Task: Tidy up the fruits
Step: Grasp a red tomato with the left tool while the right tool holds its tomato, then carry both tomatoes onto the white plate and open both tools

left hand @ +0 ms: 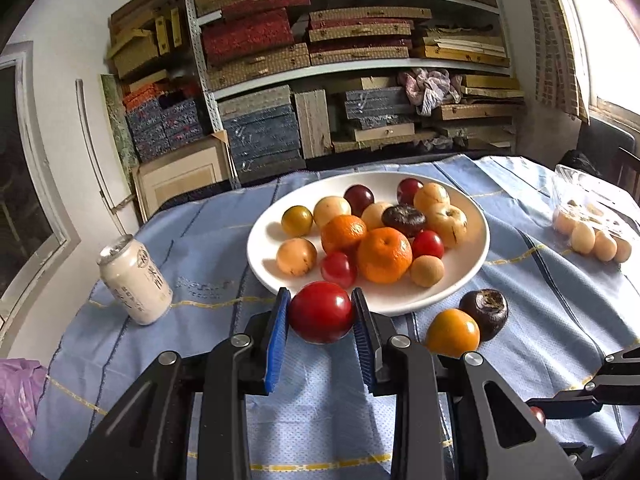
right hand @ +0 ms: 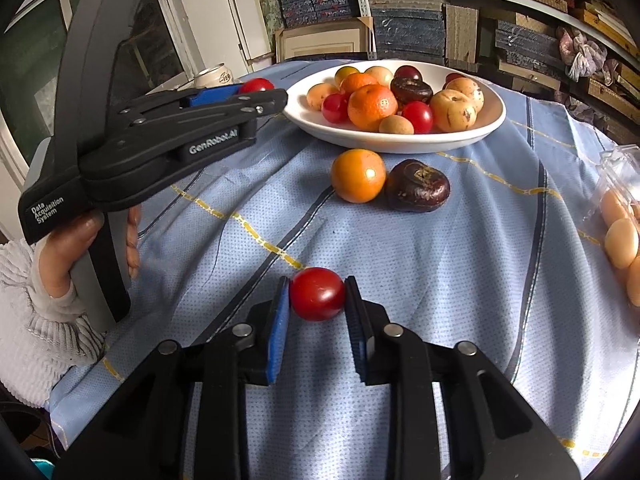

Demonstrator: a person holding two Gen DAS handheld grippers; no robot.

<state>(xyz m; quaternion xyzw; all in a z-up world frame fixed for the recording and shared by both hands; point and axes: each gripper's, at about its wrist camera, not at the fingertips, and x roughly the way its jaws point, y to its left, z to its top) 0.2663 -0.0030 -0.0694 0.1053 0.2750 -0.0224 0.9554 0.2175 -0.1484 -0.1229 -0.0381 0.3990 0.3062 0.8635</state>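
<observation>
My left gripper (left hand: 321, 308) is shut on a red cherry tomato (left hand: 321, 312), held just above the blue cloth at the near rim of the white plate (left hand: 476, 256). The plate holds several fruits: tangerines, pale loquats, red tomatoes, a dark water chestnut. In the right wrist view my right gripper (right hand: 318, 294) is shut on a second red tomato (right hand: 318, 294) that rests low on the cloth. The left gripper (right hand: 256, 96) with its tomato (right hand: 256, 85) shows at the upper left there, held by a hand in a white sleeve (right hand: 36, 320).
An orange fruit (right hand: 358, 176) and a dark water chestnut (right hand: 418, 186) lie on the cloth between the right gripper and the plate (right hand: 492, 122). A drink can (left hand: 134, 280) stands at the left. A clear bag of pale fruits (left hand: 592, 232) lies at the right. Shelves of boxes fill the back.
</observation>
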